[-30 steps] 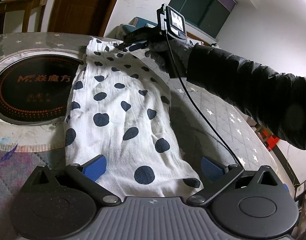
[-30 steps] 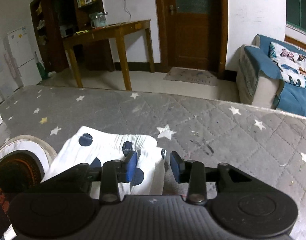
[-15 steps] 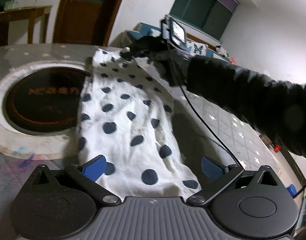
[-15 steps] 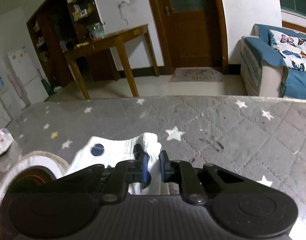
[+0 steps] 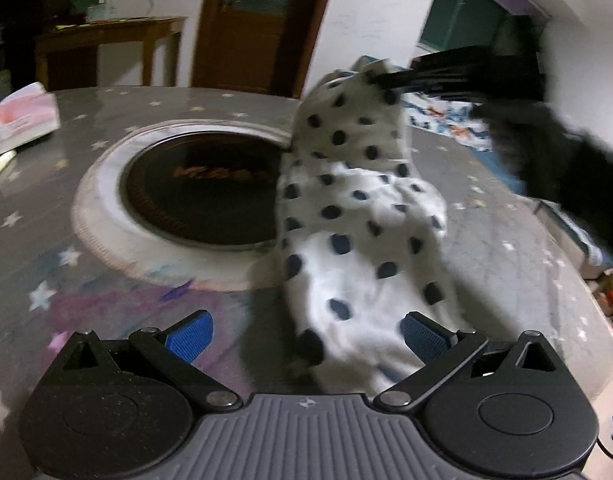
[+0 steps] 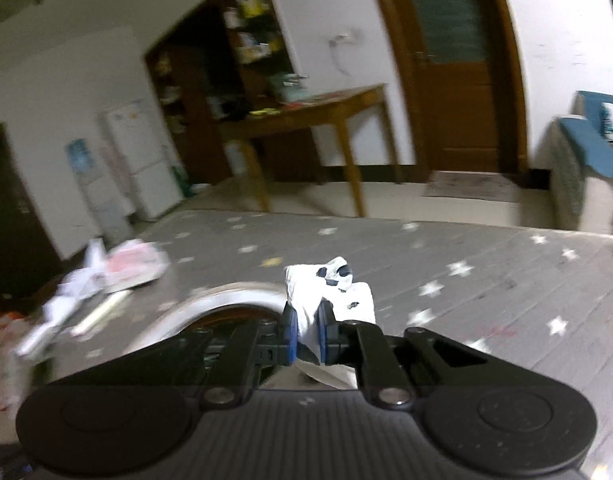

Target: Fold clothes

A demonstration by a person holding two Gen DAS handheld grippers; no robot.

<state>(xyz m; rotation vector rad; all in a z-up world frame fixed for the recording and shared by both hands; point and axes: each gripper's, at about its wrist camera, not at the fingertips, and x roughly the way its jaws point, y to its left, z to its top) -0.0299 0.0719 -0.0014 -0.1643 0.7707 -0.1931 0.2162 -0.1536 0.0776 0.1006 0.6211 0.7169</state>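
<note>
A white garment with dark blue dots [image 5: 358, 216] hangs from its far end down to the grey star-patterned table [image 5: 46, 240]. My right gripper [image 6: 307, 330] is shut on that far end [image 6: 330, 284] and holds it raised; it also shows in the left wrist view [image 5: 390, 78] as a blurred black shape. My left gripper [image 5: 306, 336] is open, its blue pads [image 5: 190, 334] on either side of the garment's near end, which lies bunched between them.
A round dark hotplate with a white rim [image 5: 202, 184] is set in the table left of the garment. Papers and a pink-white packet [image 5: 22, 120] lie at the table's left; they also show in the right wrist view [image 6: 118, 268]. A sofa [image 6: 590, 152] stands beyond.
My right gripper closed on the garment's far end and lifted it up and toward the near side. The garment went from lying flat to hanging and bunched. The left gripper stayed open.
</note>
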